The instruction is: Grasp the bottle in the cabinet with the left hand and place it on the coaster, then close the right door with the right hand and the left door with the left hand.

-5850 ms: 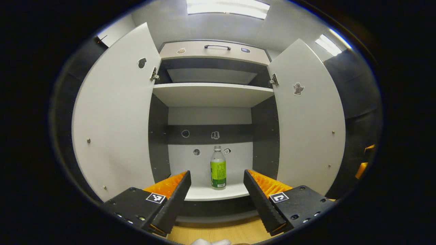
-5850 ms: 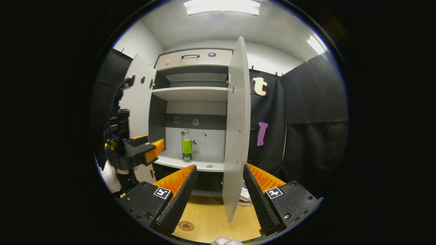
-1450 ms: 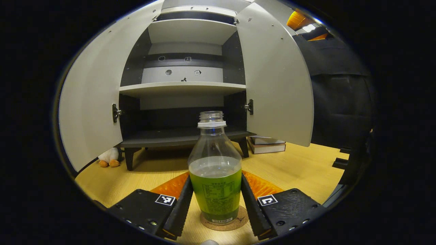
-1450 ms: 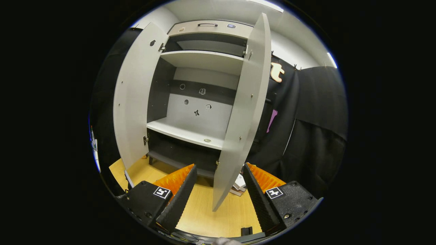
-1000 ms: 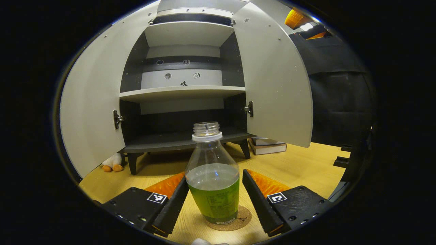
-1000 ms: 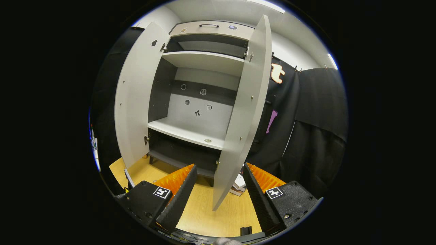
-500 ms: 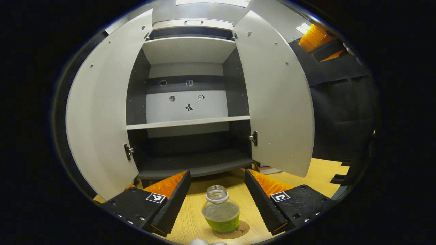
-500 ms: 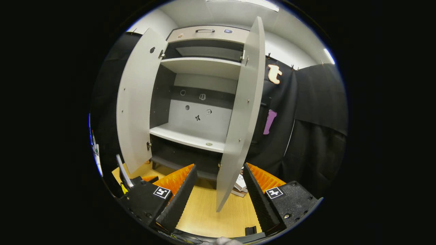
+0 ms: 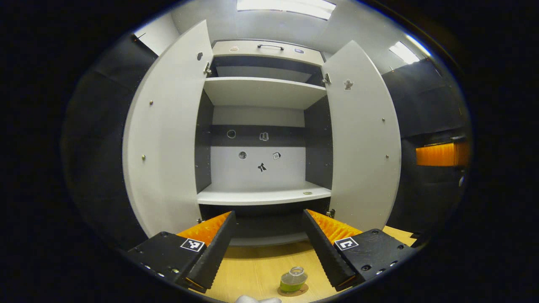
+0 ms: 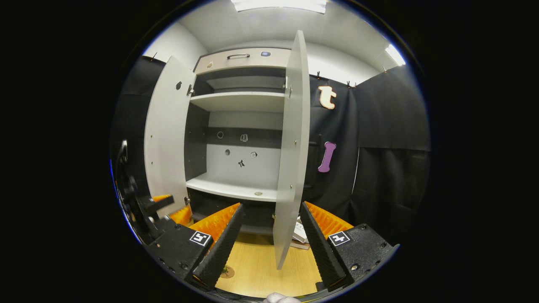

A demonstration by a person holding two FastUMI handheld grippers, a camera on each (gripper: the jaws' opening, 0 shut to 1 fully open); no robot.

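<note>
The bottle [image 9: 293,279], clear with green drink and no cap, stands upright on the round cork coaster [image 9: 303,290] on the wooden surface, low in the left gripper view. My left gripper [image 9: 268,213] hangs above and behind it, open and holding nothing; it also appears at the left of the right gripper view [image 10: 162,203]. Both cabinet doors stand open: the left door [image 9: 166,139] and the right door [image 9: 364,143]. My right gripper [image 10: 270,205] is open, and the right door [image 10: 290,147] shows edge-on between its fingers, farther off. The coaster [image 10: 228,272] peeks beside its left finger.
The cabinet has a white middle shelf [image 9: 263,195] with a small round thing [image 9: 307,193] on it, an upper shelf [image 9: 263,90] and a drawer with a dark handle [image 9: 269,46] on top. Books [image 10: 301,236] lie on the wooden surface [image 9: 252,273] by the cabinet's right foot.
The bottle went from the cabinet shelf to the coaster. My left gripper opened, let it go, then rose and drew back. The right gripper tilted slightly; both doors stayed open.
</note>
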